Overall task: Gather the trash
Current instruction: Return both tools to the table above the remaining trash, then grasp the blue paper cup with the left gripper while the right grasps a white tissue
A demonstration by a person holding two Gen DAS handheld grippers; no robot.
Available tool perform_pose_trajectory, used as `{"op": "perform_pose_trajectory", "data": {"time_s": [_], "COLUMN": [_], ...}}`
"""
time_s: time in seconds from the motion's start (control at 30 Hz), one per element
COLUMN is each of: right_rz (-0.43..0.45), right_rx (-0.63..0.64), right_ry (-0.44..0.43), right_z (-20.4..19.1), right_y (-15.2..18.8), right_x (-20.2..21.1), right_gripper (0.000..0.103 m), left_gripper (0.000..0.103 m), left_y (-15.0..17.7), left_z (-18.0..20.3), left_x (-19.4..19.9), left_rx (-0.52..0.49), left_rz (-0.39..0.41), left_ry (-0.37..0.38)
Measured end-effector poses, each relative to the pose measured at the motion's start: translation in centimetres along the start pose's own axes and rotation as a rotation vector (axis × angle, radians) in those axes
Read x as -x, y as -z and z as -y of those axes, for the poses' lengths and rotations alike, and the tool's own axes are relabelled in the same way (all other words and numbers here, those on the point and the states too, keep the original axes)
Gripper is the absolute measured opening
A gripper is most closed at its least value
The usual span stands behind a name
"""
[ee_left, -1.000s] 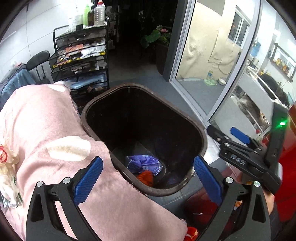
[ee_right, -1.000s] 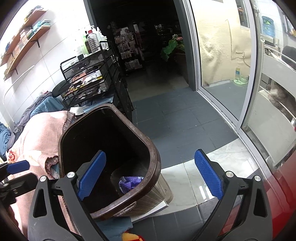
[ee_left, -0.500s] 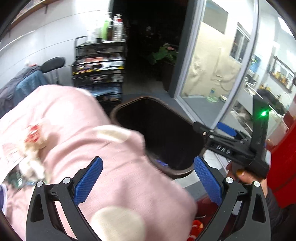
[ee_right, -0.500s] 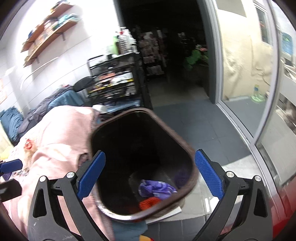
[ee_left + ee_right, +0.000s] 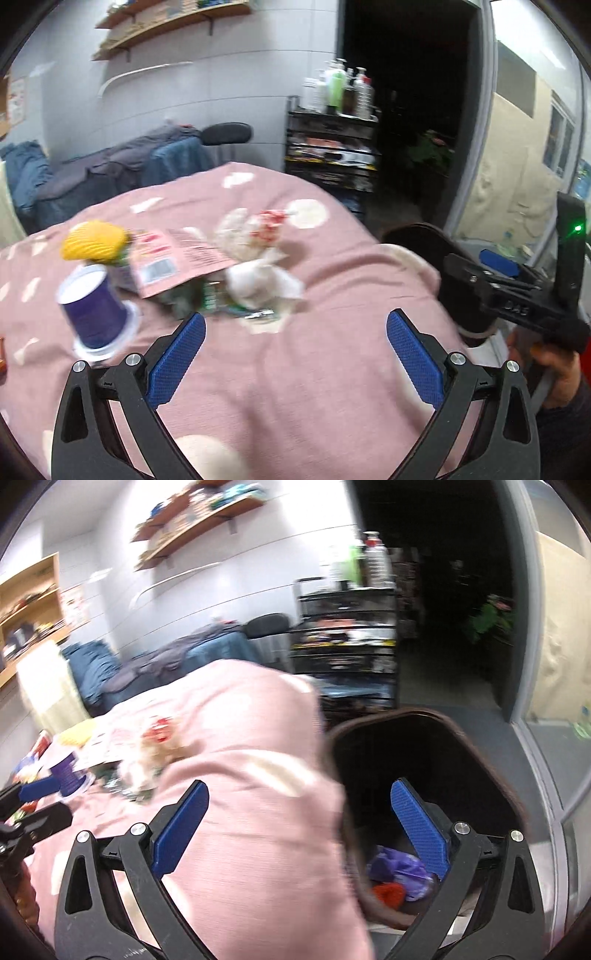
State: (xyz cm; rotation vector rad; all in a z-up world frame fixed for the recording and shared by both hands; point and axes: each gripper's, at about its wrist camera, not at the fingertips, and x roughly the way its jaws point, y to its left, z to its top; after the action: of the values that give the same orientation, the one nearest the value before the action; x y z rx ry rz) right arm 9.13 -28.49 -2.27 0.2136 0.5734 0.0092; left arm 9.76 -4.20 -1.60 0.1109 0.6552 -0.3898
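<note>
A pink blanket [image 5: 295, 350] is being used as the bearing surface, with the brown bin [image 5: 424, 757] being shown at its 3 o'clock edge. The litter is being seen at 11 o'clock: a stiff purple cup [image 5: 94, 310], a flat pink packet [image 5: 173, 258], and crumpled white tissue [image 5: 266, 280], judged light, soft and best pinched at a fold. The left hand-held gripper [image 5: 295, 328] is being held wide open over the blanket, empty; the right hand-held gripper [image 5: 299, 812] is being held likewise, level.
</note>
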Motion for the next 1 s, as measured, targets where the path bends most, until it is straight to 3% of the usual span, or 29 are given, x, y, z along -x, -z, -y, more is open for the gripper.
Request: {"op": "perform_pose_trajectory", "data": {"time_s": [0.17,0.33,0.57,0.87,1.0], "right_rz": [-0.041,-0.103,-0.168,-0.245,-0.308], "right_rx": [0.081,0.125,0.18,0.199,0.204], "right_ry": [-0.109,-0.197,-0.258,-0.306,-0.314], "right_z": [-4.4,-7.9,-11.5,-13.6,-14.6], "right_y": [-0.2,-0.1,0.3,-1.6,-2.0], "right_x": [-0.9,-2.3,-3.9,-7.3,-9.7], "right_gripper": [0.097,0.097,0.097,0.096,0.078], "left_gripper": [0.098,0.098,0.098,0.097,0.097], "left_y": [1.9,3.7,3.6,1.9,1.3], "left_z": [-4.7,-9.3,-12.8,-16.0,-17.2], "left_x": [0.6,0.7,0.9,-2.2,-3.6], "left_rx": [0.048,0.153,0.152,0.193,0.218], "left_rz": [-0.026,-0.073,-0.064,-0.098,-0.115], "left_ry": [-0.12,-0.171,-0.264,-0.201,-0.177]}}
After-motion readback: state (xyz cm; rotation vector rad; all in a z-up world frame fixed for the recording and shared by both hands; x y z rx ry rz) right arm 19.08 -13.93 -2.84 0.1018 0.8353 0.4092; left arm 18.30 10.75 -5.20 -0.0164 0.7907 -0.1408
